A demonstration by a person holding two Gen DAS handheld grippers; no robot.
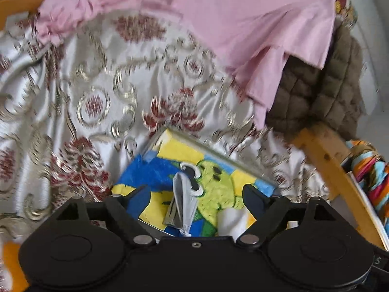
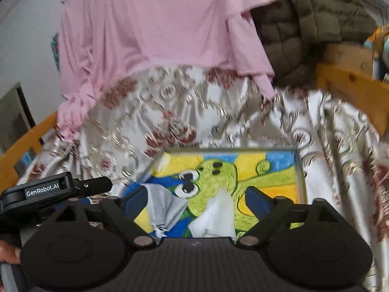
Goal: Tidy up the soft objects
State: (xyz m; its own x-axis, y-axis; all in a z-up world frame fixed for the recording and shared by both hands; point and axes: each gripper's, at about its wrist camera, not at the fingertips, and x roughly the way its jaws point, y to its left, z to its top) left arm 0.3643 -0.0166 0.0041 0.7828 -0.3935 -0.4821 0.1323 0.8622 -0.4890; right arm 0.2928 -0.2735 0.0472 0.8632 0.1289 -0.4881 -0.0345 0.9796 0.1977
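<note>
A shallow box [image 1: 218, 154] with a yellow, blue and green cartoon picture lies on silver floral satin fabric [image 1: 97, 92]. In it are a crumpled grey cloth [image 1: 183, 202] and a white cloth [image 1: 228, 221]. My left gripper [image 1: 197, 196] is open just above the box, with the grey cloth standing between its wide-apart fingers. In the right wrist view the same box [image 2: 228, 149] holds the grey cloth [image 2: 163, 209] and white cloth [image 2: 216, 214]. My right gripper [image 2: 197, 198] is open over them. The left gripper [image 2: 60, 189] shows at the left.
A pink garment [image 2: 158, 24] and a brown quilted piece [image 2: 304, 24] hang over the back of a wooden chair frame [image 1: 323, 155]. The satin fabric [image 2: 328, 126] covers the seat. A colourful striped bundle [image 1: 372, 170] sits beyond the right armrest. A hand [image 2: 9, 250] holds the left gripper.
</note>
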